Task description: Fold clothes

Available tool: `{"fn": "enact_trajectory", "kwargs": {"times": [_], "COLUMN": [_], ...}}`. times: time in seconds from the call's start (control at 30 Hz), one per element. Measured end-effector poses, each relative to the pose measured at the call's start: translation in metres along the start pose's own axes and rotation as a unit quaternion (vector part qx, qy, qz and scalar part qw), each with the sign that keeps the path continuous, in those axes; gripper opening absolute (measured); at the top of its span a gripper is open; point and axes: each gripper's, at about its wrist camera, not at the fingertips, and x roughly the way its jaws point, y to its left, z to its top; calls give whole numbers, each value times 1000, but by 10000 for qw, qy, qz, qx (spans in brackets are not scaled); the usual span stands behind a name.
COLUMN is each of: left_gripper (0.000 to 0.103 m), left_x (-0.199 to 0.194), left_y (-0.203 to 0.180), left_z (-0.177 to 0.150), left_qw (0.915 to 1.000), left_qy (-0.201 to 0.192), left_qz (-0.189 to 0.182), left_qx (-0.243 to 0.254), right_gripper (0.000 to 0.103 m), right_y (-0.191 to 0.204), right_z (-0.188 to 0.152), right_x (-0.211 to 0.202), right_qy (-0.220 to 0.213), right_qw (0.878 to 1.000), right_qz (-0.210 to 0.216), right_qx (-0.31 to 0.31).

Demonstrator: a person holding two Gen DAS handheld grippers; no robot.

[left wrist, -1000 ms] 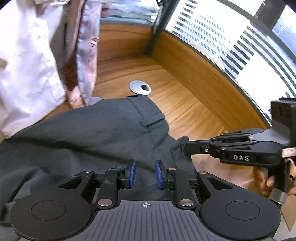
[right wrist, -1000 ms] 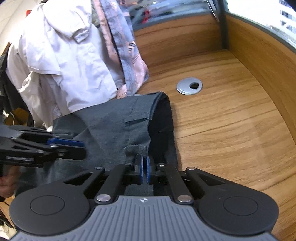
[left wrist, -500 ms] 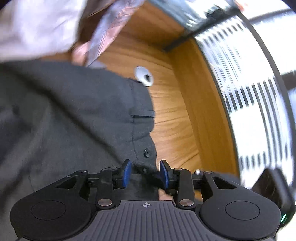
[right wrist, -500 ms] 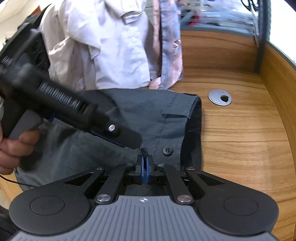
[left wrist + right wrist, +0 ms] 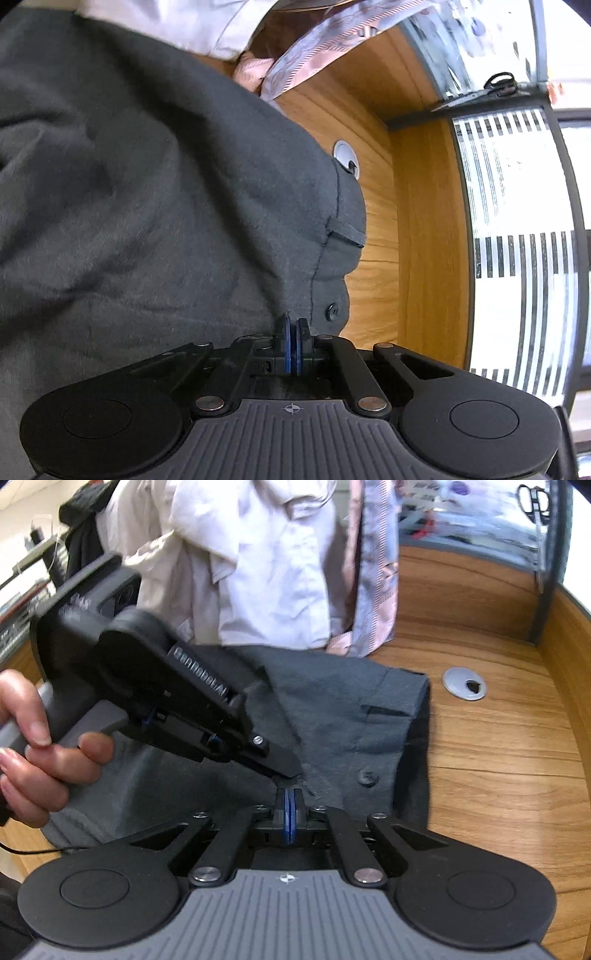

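Far left, a hand (image 5: pixel 35 746) grips the left claw (image 5: pixel 286 771), whose jaws have just been closing and now pinch the dark grey trousers (image 5: pixel 332 716) near the waistband. Right beside it, the right claw (image 5: pixel 289 805) is clenched on the same fabric edge. The trousers lie spread on the wooden bench (image 5: pixel 498 760), button (image 5: pixel 366 776) showing, a cable grommet (image 5: pixel 464 683) further right.

Daylight from window (image 5: pixel 517 221), glare; fisheye edges bent; slight motion blur.
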Motion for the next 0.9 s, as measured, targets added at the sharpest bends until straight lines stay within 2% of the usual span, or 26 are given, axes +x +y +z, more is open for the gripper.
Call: {"fn": "enact_trajectory", "kwargs": {"times": [0.07,0.13,0.2,0.27,0.3,0.37,0.5,0.63,0.7,0.73,0.8,0.83,0.87,0.9], "left_gripper": [5,5,5,5,5,5,5,5,5,4,4,4,4,4], "left_x": [-3,-7,-11,-15,-17,-22,-29,-34,-36,-37,-38,-38,-39,-39], "left_y": [-4,-7,-11,-14,-17,-21,-27,-28,-29,-29,-31,-33,-35,-39], "left_z": [1,2,1,1,0,0,0,2,4,5,7,8,9,10], "left_qw": [9998,9995,9990,9984,9982,9975,9973,9976,9973,9972,9970,9967,9965,9962], "left_qy": [-69,-127,-156,-166,-177,-198,-249,-298,-321,-332,-336,-324,-314,-296], "left_qz": [48,72,58,56,53,47,5,-7,13,23,31,23,17,-15], "left_qx": [160,290,405,530,577,672,692,624,655,670,703,737,781,819], "right_gripper": [9,11,14,47,50,51,50,48,36,21,20,15,3,2], "right_y": [-16,-36,-55,-67,-73,-77,-82,-92,-96,-98,-100,-99,-99,-98], "right_z": [-2,-6,-11,-15,-16,-17,-19,-22,-24,-26,-29,-29,-29,-29], "right_x": [-5,-3,-3,2,4,13,31,42,44,45,44,42,37,32], "right_qy": [-82,-7,-65,-111,-132,-84,-22,63,160,208,258,268,263,266], "right_qw": [9997,9991,9995,9989,9983,9979,9938,9877,9839,9817,9787,9786,9784,9787], "right_qz": [-203,-363,-56,241,389,593,1113,1545,1740,1837,1948,1926,1908,1862], "right_qx": [136,203,320,376,402,247,13,223,386,467,601,667,749,819]}}
